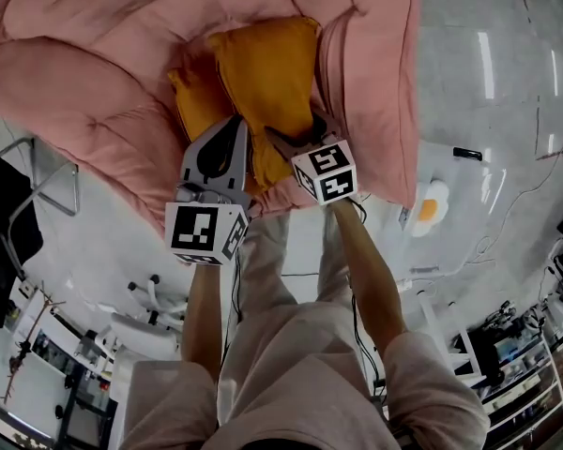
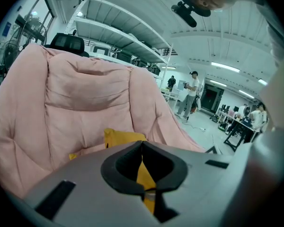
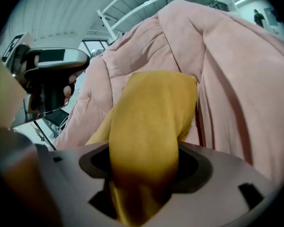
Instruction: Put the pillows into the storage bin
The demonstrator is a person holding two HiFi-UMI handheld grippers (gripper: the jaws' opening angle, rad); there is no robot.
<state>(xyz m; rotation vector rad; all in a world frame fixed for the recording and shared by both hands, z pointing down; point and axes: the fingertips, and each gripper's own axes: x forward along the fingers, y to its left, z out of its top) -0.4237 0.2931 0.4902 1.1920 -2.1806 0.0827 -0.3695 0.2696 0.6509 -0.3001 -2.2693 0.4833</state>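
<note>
Mustard pillow (image 1: 267, 73) w/ puffy pink seat (image 1: 84, 64)

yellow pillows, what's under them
A pink padded cushion lies under both yellow pillows and rises behind them. The patch of cushion directly beneath them is covered, so anything tucked there cannot be seen.

My feed is bright and evenly lit from overhead. Strip lamps (image 2: 225, 67) glow above and right of the pink cushion (image 2: 85, 103), and glare streaks the glossy floor (image 1: 460, 92) to the cushion's right. All three views bow at the edges — corners gone black. The yellow pillow (image 3: 146, 126) against the cushion turns soft and shadowed nearest the lens.
</note>
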